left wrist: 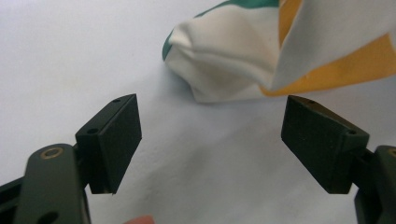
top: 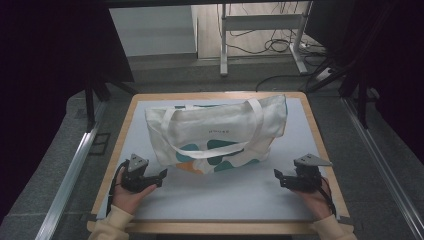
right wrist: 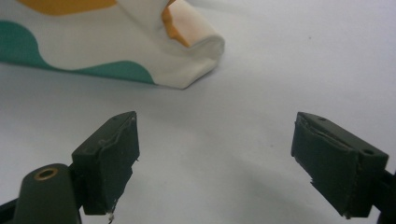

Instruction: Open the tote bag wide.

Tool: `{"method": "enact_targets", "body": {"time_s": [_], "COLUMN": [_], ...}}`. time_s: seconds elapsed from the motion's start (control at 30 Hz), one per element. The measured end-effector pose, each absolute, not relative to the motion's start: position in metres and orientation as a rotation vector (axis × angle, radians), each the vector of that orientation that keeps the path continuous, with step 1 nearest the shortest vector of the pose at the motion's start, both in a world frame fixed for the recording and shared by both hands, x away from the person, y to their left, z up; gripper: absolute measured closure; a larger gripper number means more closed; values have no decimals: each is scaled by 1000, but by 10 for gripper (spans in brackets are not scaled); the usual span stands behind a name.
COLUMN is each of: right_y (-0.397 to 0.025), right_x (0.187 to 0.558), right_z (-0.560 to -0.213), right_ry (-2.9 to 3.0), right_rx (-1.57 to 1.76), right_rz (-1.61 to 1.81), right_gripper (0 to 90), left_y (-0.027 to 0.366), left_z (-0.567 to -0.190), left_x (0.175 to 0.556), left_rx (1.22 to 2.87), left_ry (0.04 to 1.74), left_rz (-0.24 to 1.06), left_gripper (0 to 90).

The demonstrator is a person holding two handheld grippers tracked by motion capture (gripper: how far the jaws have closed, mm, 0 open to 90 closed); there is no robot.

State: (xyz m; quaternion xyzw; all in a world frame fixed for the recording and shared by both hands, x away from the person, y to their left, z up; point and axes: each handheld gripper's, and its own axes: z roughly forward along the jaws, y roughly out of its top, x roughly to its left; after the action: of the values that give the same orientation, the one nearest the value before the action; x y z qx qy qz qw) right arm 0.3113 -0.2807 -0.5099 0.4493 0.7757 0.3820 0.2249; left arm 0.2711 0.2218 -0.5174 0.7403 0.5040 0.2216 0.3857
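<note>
left tool (top: 161,176): released, low on surface (top: 225,197) | right tool (top: 278,176): released, low | both flank tote bag (top: 215,131), apart from it

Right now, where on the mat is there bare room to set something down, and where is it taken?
The widest free patch is the near strip of the mat, bordered by the tote bag behind, the left gripper and the right gripper at its ends. Narrow bare margins run beside the bag's left and right ends. The middle and far part is crowded by the bag.
</note>
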Motion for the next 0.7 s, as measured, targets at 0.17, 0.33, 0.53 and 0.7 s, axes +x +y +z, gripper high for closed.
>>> {"method": "enact_targets", "body": {"time_s": [0.17,0.33,0.53,0.7], "right_y": [-284,-286,-281,-280], "right_x": [307,305,305,305], "right_z": [-510,-506,-508,-506], "right_ry": [2134,2126,2124,2121], "right_rx": [1246,1251,1267,1260], "right_rz": [1082,1110,1118,1122], "right_gripper": [178,203,206,217], "left_y": [221,223,228,225], "left_z": [-515,-517,-516,-514], "left_x": [268,262,262,261], "left_rx": [1884,1924,1903,1917], "left_ry": [1274,1262,1276,1266], "left_rz": [574,594,570,582], "left_gripper": [216,223,225,225]}}
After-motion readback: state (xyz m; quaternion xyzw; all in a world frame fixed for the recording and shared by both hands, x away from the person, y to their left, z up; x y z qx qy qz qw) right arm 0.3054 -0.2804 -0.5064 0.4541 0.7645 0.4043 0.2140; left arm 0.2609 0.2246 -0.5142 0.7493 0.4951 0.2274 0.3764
